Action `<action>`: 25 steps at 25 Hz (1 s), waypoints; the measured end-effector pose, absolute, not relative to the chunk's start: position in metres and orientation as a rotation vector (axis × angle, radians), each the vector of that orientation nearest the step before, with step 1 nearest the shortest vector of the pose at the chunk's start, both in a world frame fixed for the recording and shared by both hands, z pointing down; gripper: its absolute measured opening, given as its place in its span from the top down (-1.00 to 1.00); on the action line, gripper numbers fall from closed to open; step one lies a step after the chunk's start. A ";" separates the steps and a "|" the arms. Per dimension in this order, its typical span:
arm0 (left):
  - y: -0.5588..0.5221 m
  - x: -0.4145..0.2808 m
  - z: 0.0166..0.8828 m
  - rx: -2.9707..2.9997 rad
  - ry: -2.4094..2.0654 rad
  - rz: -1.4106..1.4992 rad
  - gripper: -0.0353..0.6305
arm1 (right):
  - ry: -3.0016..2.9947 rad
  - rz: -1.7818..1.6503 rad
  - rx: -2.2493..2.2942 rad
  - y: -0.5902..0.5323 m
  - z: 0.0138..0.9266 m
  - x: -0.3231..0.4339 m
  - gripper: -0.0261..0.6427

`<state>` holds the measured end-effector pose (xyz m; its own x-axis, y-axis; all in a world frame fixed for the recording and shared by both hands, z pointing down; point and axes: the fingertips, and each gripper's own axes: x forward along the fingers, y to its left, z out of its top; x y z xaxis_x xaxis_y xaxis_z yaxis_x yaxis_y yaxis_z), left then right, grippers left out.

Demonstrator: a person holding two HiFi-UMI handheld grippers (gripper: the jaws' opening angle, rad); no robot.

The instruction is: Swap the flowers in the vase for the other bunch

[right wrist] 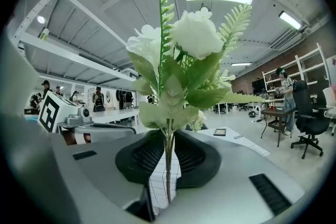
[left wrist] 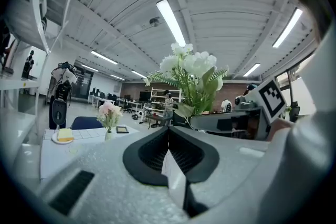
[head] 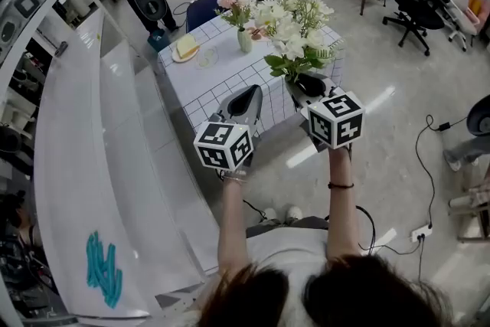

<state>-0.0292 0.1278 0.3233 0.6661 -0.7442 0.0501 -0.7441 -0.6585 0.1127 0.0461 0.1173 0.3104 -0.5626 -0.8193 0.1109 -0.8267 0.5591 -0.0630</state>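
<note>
Left gripper [left wrist: 168, 132]: jaws together, nothing between them. It is held level, at the near edge of the table [head: 200, 92] as the head view has it.

Right gripper [right wrist: 169, 136]: jaws clamped on the thin green stem [right wrist: 168, 165] of the white bunch [right wrist: 195, 34]. The bunch stands upright, with blooms and fern leaves fanning out above the jaws.

The grippers sit side by side, near each other but apart, with both marker cubes toward the head camera.

The table has a white cloth with a dark grid. The vase [head: 245, 40], small and pale, stands upright toward the far side, with the pink flowers [head: 233, 2] in it.

In the head view the white bunch sits just right of the vase, overlapping the table's right side. It looks clear of the vase and the pink flowers, though depth is hard to judge from this angle.

A plate [head: 184, 53] sits left of the vase, apart from it. On it is a yellow block, either cake or sponge; I cannot tell which.
</note>
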 end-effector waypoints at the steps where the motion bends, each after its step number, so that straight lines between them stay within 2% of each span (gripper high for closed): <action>1: 0.128 -0.028 0.324 2.751 -1.237 0.000 0.86 | -2.713 0.165 1.430 0.117 0.310 0.047 0.75; 25: 0.114 -0.028 0.350 2.660 -1.294 0.067 0.86 | -2.737 0.242 1.438 0.096 0.327 0.061 0.75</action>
